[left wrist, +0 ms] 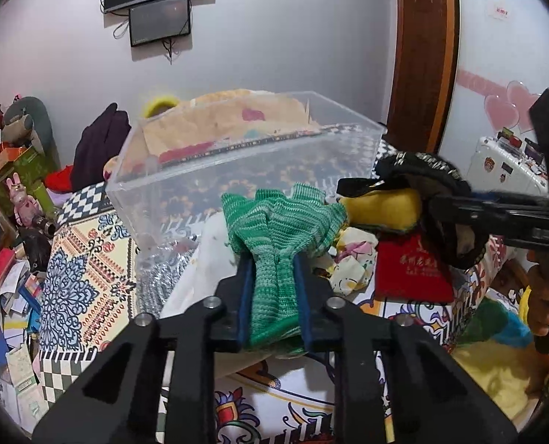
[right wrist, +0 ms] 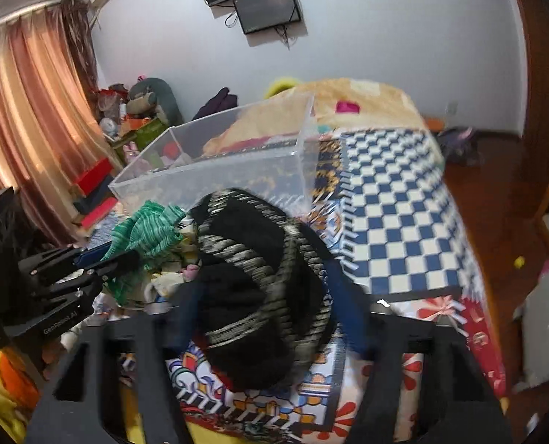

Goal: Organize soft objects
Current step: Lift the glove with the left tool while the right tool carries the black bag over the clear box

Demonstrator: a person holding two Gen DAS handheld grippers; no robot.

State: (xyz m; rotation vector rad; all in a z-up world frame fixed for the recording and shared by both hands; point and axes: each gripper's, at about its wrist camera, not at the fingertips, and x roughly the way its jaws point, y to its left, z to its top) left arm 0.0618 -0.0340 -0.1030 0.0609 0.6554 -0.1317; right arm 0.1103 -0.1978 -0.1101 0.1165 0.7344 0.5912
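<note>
My left gripper [left wrist: 272, 259] clamps a ribbed green knit glove [left wrist: 280, 218], fanned toward twelve o'clock before the clear rigid box [left wrist: 215, 170]. My right gripper [right wrist: 267, 288] clamps a black, grey-trimmed fabric bundle [right wrist: 252, 270], blurred.

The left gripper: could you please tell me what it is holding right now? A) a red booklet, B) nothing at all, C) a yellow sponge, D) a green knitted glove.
D: in the left wrist view the left gripper has its blue-padded fingers closed on the cuff of the green knitted glove, whose fingers fan out in front of the clear plastic box.
</note>
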